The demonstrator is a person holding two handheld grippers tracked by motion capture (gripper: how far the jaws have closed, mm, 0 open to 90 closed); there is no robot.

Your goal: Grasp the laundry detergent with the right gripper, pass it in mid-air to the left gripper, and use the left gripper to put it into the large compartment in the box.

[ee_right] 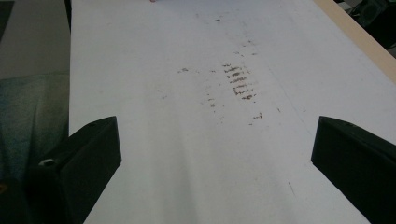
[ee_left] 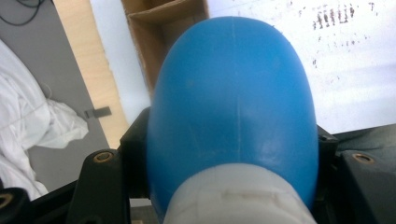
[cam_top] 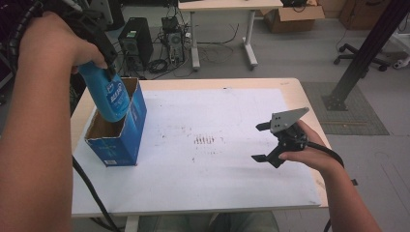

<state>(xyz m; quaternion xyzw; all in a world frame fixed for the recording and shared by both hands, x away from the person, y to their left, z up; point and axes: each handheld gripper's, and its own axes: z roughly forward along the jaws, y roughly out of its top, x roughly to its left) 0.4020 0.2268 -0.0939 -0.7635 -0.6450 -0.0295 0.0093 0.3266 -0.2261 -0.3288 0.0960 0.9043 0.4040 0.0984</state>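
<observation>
Bottle: blue bottle [cam_top: 107, 96] with a white cap end, held bottom-down, its lower part already inside the open top of the box.
Box: blue carton [cam_top: 129, 126] with a brown inside, standing upright at the left edge of the table, open at the top.
Left gripper: the left gripper [cam_top: 99, 41] holds the bottle near its cap end; in the left gripper view the jaws press on both sides of the blue body [ee_left: 233, 107], and the brown opening [ee_left: 163, 28] lies beyond it.
Right gripper: the right gripper [cam_top: 263, 142] hovers low over the white sheet [cam_top: 232, 116] at the right side, jaws spread wide with nothing between them, well apart from the box.
Surface: the sheet has small dark marks [ee_right: 239, 81] in its middle.
Step, as I judge: putting the bottle down into the box.
Risk: the bottle leans a little, so its bottom can catch on the box wall; nothing steadies the light box, and a push may tip or slide it off the near table edge.
Risk: the round smooth body can slip in the jaws if the grip is loose.
</observation>
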